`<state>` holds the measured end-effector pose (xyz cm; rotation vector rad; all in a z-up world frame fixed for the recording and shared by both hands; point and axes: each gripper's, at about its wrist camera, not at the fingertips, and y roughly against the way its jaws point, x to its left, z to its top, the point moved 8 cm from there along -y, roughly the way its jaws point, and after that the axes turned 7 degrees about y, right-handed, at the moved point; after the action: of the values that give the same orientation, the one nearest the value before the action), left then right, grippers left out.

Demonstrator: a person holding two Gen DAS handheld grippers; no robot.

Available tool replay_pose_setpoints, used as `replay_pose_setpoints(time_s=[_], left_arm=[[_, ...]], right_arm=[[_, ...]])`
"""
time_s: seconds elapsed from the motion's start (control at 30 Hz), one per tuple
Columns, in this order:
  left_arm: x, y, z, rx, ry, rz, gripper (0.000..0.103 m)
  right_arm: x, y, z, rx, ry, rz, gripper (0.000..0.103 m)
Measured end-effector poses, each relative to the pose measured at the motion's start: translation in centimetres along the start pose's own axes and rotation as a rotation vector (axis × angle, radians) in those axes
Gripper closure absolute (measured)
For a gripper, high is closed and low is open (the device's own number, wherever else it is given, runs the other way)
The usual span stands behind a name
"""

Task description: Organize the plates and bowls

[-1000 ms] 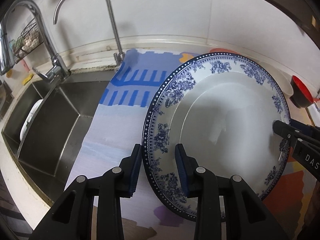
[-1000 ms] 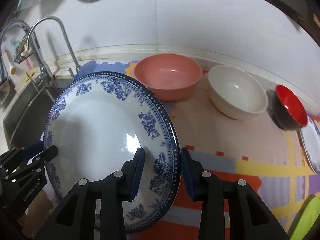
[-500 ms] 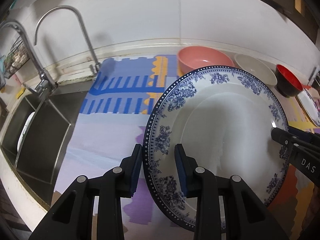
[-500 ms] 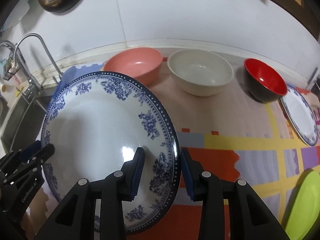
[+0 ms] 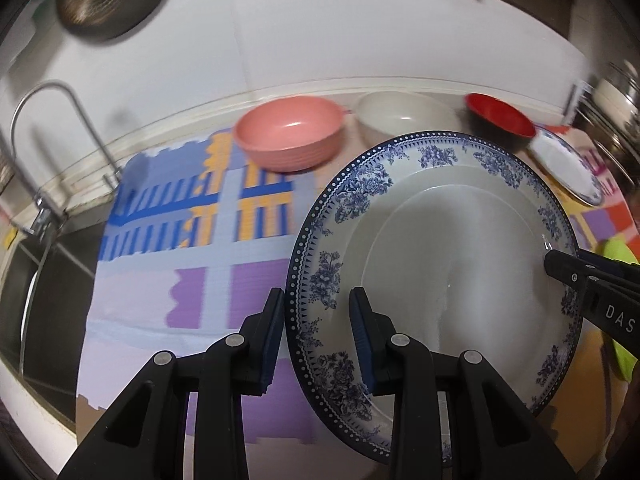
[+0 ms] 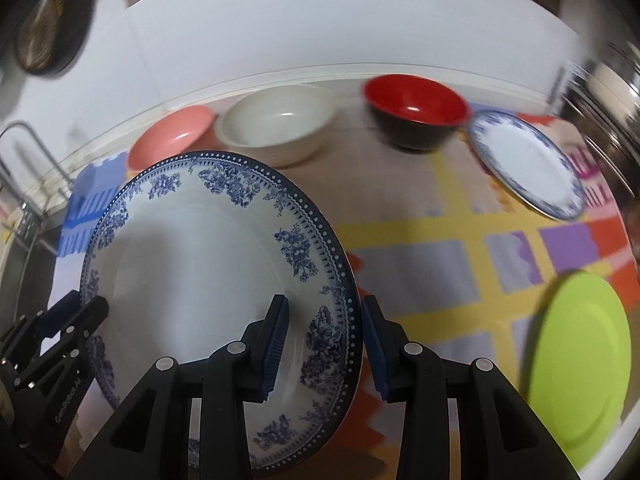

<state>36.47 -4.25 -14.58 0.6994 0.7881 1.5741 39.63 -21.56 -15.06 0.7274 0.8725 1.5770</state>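
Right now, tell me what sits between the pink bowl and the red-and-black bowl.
The cream bowl sits between the pink bowl and the red-and-black bowl, along the wall. Both wrist views show it; the right wrist view is clearest.

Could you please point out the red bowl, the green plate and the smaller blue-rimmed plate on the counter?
red bowl [image 6: 416, 94], right wrist view, on its red inside.
green plate [image 6: 580, 356], right wrist view, on its flat middle.
smaller blue-rimmed plate [image 6: 524, 160], right wrist view, on its white centre.

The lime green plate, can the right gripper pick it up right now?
Probably not: the right gripper has its jaws shut on the blue floral plate, shared with the left gripper. The lime green plate itself lies uncovered.
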Motion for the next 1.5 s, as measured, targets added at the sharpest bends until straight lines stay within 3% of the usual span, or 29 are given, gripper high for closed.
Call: replay_pose_setpoints(time_s=[0.7,1.5], left_arm=[[-14.3,5.1,-2.3,-0.055,-0.172,-0.157,0.070],[-28.7,3.8,-4.3,-0.013,-0.351,-0.281,0.070]], right_arm=[[-13.5,7.9,-6.7,-0.057,-0.201,-0.151,0.065],[-26.5,9.8,-12.4,-0.033,-0.373,-0.317,0.065]])
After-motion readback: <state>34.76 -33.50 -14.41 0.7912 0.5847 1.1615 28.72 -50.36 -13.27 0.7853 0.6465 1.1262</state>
